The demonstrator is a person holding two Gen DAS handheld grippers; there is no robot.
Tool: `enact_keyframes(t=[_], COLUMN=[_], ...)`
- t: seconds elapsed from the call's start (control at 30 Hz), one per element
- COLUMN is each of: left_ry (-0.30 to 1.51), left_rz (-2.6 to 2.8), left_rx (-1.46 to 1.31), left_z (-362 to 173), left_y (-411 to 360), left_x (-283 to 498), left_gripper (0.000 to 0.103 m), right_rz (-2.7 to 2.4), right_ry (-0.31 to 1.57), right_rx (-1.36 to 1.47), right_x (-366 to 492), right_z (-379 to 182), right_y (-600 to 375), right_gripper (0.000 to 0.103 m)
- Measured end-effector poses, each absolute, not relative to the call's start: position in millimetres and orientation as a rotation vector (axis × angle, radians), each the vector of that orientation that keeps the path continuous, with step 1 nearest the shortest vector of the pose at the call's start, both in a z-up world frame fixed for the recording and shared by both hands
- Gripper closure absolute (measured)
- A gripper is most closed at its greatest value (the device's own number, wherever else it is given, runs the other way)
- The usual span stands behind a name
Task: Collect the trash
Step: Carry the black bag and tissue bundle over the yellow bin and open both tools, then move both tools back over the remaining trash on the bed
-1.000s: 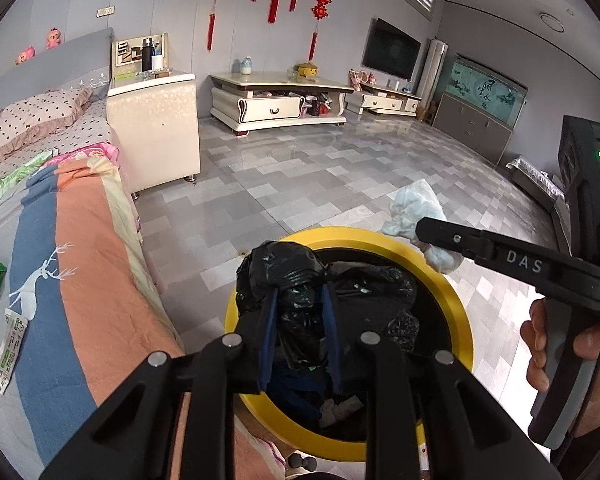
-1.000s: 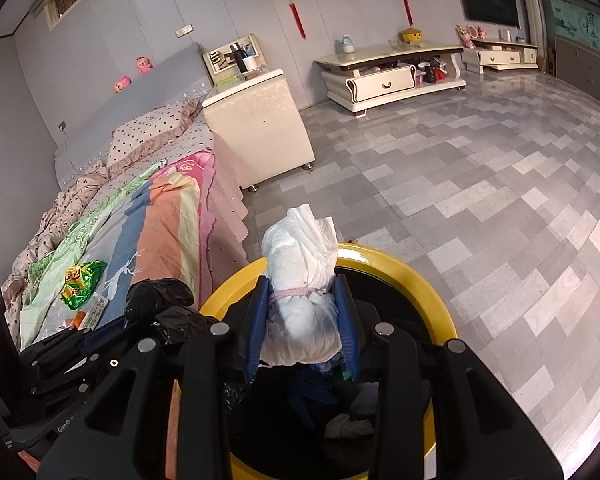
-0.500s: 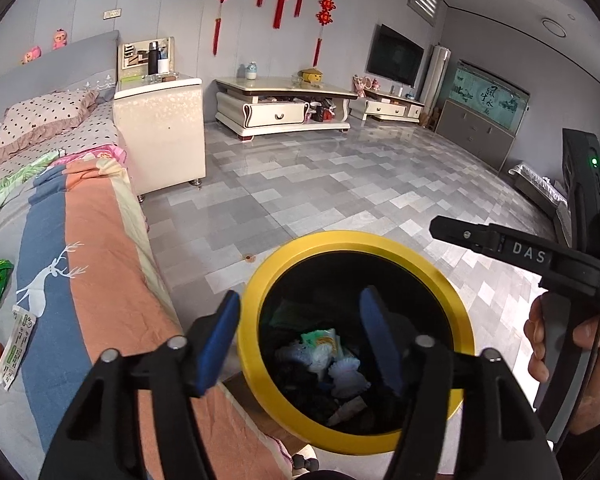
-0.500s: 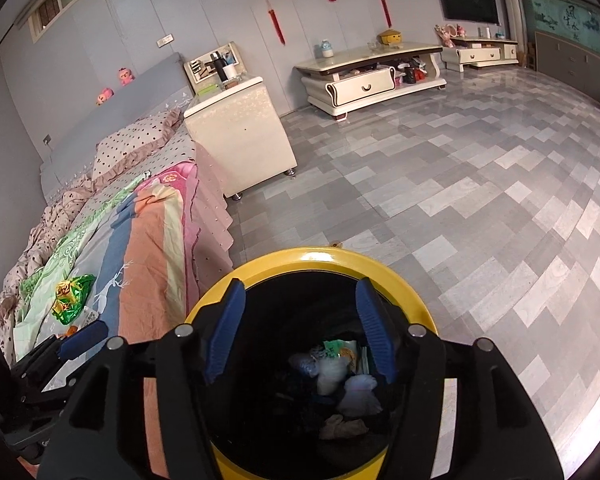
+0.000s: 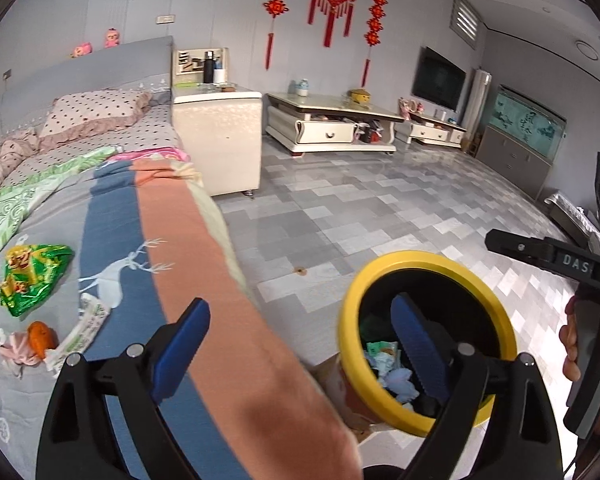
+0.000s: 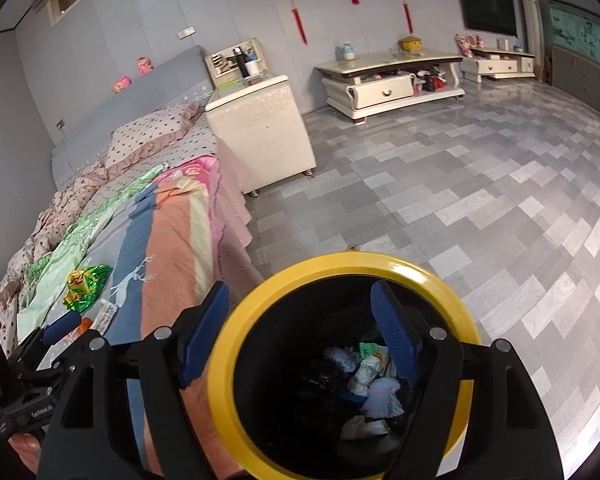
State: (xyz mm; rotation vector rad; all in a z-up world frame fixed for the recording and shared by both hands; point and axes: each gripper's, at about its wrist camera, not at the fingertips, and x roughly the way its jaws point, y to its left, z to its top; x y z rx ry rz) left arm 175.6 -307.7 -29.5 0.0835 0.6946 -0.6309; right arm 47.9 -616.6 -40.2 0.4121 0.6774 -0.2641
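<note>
A black trash bin with a yellow rim point(image 5: 350, 316) point(image 6: 228, 344) stands on the floor beside the bed, with crumpled trash inside point(image 6: 374, 384). My left gripper point(image 5: 300, 344) is open and empty, over the bed's edge and the bin. My right gripper point(image 6: 300, 332) is open and empty, above the bin's mouth. On the bed lie a green snack wrapper point(image 5: 32, 276) point(image 6: 85, 286), a white packet point(image 5: 86, 330) and an orange and pink scrap point(image 5: 30, 342).
The bed with a striped blanket point(image 5: 168, 248) fills the left. A white nightstand point(image 5: 220, 140) stands at its head, low TV cabinets point(image 5: 332, 128) by the far wall. Grey tiled floor point(image 6: 460, 208) spreads to the right.
Both grippers opened and dropped their loads, a black bag and a white wad, into the bin. The left gripper then swung left toward the bed.
</note>
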Motion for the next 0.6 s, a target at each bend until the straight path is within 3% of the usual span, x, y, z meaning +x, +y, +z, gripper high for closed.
enact_keyframes(t=[0.6], left_ry=[0.664], left_rz=[-0.38], left_rx=[0.013], left_z=[-27.0], left_y=[-153.4], left_x=[220.7], left_gripper=[0.014], right_rz=[-0.01], right_ry=[0.657], right_rx=[0.326], right_x=[134.6], right_z=[-2.6], right_y=[-473.7], right_gripper=[0.026])
